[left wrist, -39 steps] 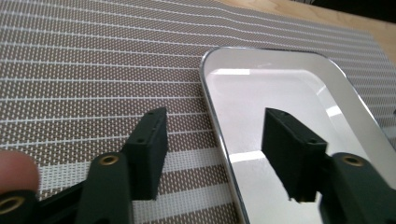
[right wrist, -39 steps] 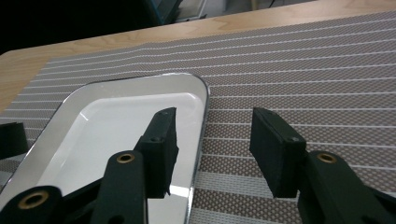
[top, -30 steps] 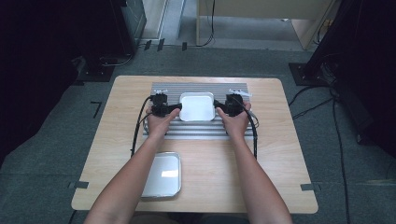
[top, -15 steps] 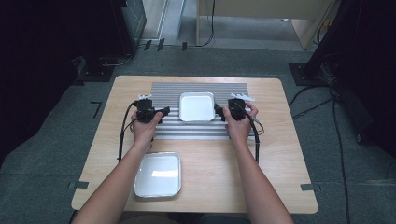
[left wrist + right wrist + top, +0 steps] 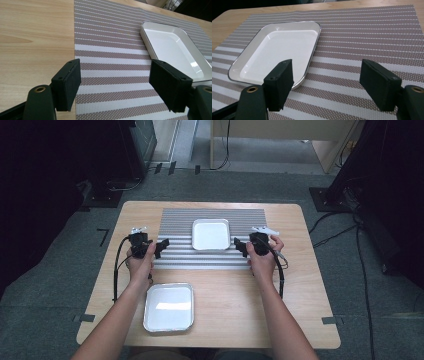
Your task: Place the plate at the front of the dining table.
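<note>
I have both tools low over the table [image 5: 300, 315], one on each side of the white tray [image 5: 211, 234] that sits near the far middle of the striped placemat [image 5: 175, 222]. My left tool [image 5: 161, 245] is at the mat's left edge, its jaws spread wide with nothing between them; in the left gripper view they frame bare mat and table wood, and the white tray [image 5: 175, 50] lies ahead to the right, just beyond the right jaw's tip and apart from it. My right tool [image 5: 239, 246] is just off the tray's right side, jaws likewise wide apart and holding nothing. In the right gripper view the white tray [image 5: 279, 52] lies ahead to the left, its near corner passing behind the left jaw; I cannot tell whether that jaw touches the rim. The tray looks bare inside. A second, metal-rimmed tray [image 5: 169, 307] rests on the bare wood near my edge of the table, beside my left forearm, well apart from both tools.
</note>
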